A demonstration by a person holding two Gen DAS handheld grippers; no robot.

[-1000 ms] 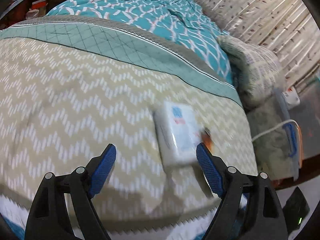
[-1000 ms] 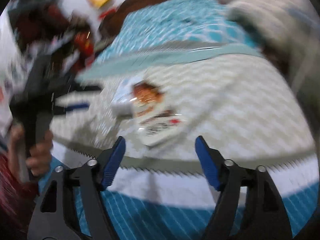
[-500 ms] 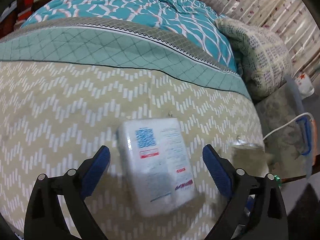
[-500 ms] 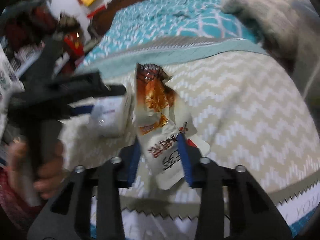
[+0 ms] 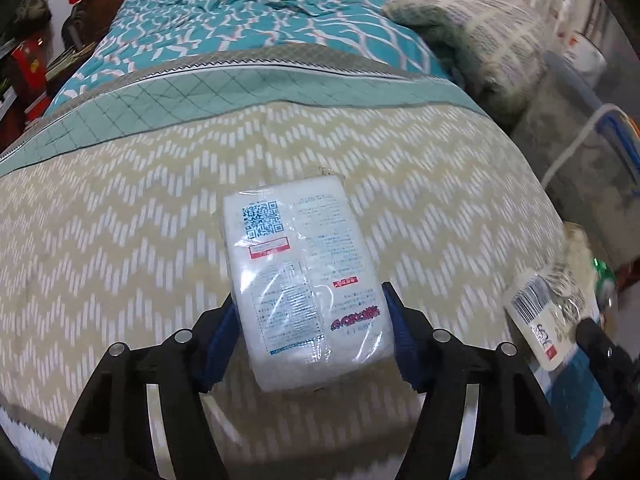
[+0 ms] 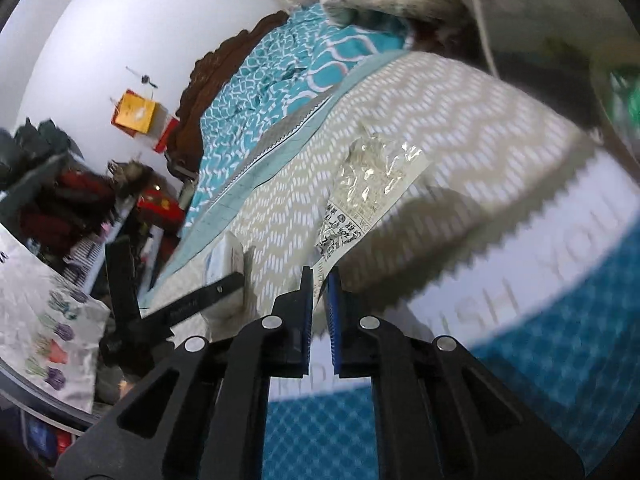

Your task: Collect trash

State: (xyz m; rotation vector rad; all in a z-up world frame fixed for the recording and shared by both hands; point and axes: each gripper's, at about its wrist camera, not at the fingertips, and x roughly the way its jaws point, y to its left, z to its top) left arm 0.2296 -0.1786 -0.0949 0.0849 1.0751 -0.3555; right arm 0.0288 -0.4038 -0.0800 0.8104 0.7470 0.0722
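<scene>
A white plastic-wrapped packet [image 5: 304, 272] with a QR code lies on the beige chevron blanket [image 5: 120, 240] of the bed. My left gripper [image 5: 310, 320] has its blue pads against both sides of the packet's near end. My right gripper [image 6: 319, 292] is shut on the lower end of a crinkled clear snack wrapper [image 6: 372, 184] and holds it up over the bed's edge. The wrapper also shows at the right edge of the left wrist view [image 5: 540, 312]. The left gripper and packet show at the left of the right wrist view [image 6: 224, 260].
A teal patterned quilt [image 5: 248, 20] covers the far half of the bed. A patterned pillow [image 5: 480, 28] lies at the far right. A grey bin with a white cable [image 5: 580, 152] stands beside the bed on the right. Cluttered shelves [image 6: 60, 200] stand on the left.
My left gripper moved forward and closed around the white packet. My right gripper closed tighter on the snack wrapper, lifted it and swung it to the right, off the blanket.
</scene>
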